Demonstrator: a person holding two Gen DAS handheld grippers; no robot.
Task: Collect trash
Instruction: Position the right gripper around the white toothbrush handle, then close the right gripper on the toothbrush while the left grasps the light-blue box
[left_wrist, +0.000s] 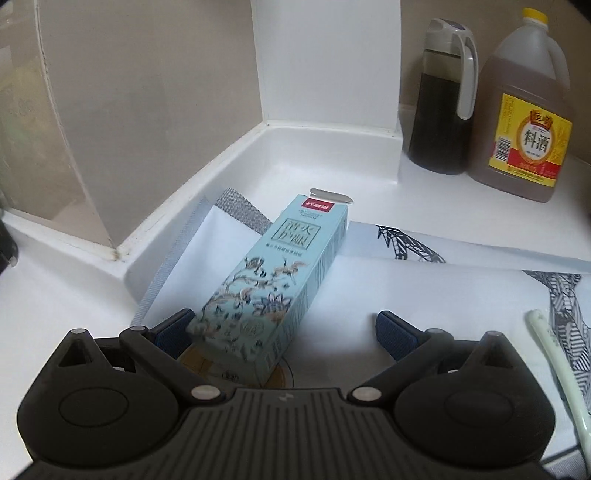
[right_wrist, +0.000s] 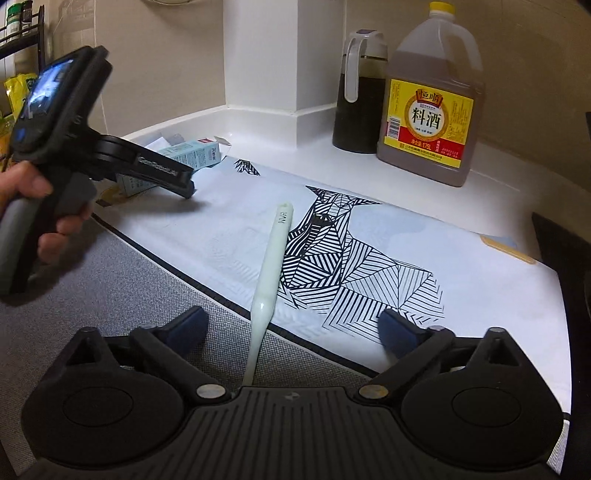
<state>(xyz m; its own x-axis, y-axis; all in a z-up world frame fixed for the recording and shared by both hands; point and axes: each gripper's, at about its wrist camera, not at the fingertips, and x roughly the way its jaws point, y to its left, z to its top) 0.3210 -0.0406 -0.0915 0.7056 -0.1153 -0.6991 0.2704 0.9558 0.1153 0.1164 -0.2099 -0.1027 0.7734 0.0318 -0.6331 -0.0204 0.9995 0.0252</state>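
left gripper (left_wrist: 284, 325) spread wide around pale blue carton (left_wrist: 273, 280); right gripper (right_wrist: 295, 325) wide, straddling white toothbrush (right_wrist: 271, 258).

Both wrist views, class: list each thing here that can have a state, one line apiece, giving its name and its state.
Left gripper: open, straddling the box.
Right gripper: open, straddling the toothbrush.
Blue carton box: lying down, end flap open.
White toothbrush: lying flat on the mat.
Cooking wine jug: upright, yellow cap on.
Dark sauce dispenser: upright, lid closed.
Patterned mat: spread flat.
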